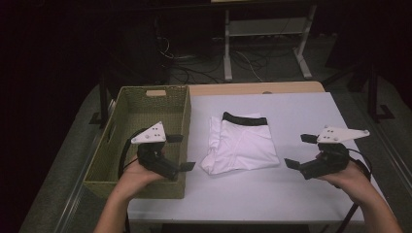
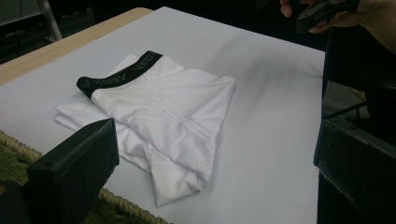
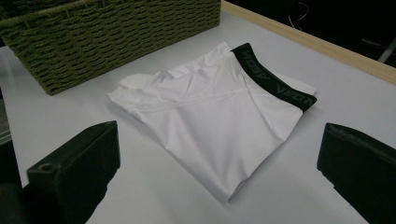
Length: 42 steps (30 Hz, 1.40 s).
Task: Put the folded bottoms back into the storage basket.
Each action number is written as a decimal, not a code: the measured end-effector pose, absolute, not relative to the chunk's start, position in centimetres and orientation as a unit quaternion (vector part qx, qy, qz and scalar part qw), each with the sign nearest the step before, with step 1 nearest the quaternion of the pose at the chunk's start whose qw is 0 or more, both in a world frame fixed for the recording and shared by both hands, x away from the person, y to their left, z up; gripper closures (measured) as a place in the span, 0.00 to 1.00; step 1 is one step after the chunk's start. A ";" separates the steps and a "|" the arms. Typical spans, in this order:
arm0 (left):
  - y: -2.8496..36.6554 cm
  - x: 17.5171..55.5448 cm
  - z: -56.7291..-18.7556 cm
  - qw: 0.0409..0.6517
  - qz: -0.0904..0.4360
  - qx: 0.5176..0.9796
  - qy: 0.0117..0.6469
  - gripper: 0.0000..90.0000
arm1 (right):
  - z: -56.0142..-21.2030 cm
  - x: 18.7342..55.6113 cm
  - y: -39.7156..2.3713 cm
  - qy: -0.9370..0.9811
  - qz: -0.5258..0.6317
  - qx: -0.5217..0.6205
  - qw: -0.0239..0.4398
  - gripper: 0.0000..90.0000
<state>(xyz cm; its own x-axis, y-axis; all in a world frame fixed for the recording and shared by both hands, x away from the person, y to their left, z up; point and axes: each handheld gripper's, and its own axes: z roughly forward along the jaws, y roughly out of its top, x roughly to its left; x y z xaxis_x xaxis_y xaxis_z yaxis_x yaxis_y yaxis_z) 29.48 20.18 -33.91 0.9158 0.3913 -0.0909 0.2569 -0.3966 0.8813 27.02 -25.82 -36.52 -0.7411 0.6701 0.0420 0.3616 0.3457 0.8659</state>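
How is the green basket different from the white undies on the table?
The basket is woven and olive green; the folded underwear is smooth white cloth with a black waistband. The basket stands up with tall walls; the underwear lies flat. The basket sits at the table's left edge beside the left tongs; the underwear lies in the middle. Both rest on the table, and neither is held.

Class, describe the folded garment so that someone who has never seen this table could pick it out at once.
Start at the white table, then find the woven basket at its left side. Just right of the basket lies the folded white garment, flat on the tabletop. It is the table's one piece of cloth, marked by a black waistband along its far edge.
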 end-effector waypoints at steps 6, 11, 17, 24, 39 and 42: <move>20.1 29.5 -33.9 0.514 0.066 0.833 0.194 0.00 | -36.5 27.0 -25.9 0.802 0.477 0.322 0.162 0.00; 19.9 29.5 -33.7 0.516 0.065 0.832 0.193 0.00 | -36.5 26.9 -26.0 0.801 0.479 0.321 0.162 0.00; 19.9 29.4 -33.6 0.518 0.064 0.831 0.194 0.00 | -36.7 26.8 -26.1 0.798 0.487 0.320 0.157 0.00; 20.1 29.5 -33.6 0.517 0.065 0.831 0.196 0.00 | -37.3 26.9 -26.1 0.798 0.485 0.326 0.151 0.00; 20.0 29.4 -33.6 0.518 0.064 0.831 0.192 0.00 | -39.5 26.6 -25.6 0.802 0.475 0.334 0.136 0.00; 20.1 29.3 -33.5 0.520 0.064 0.830 0.193 0.00 | -40.0 26.4 -25.7 0.800 0.477 0.339 0.134 0.00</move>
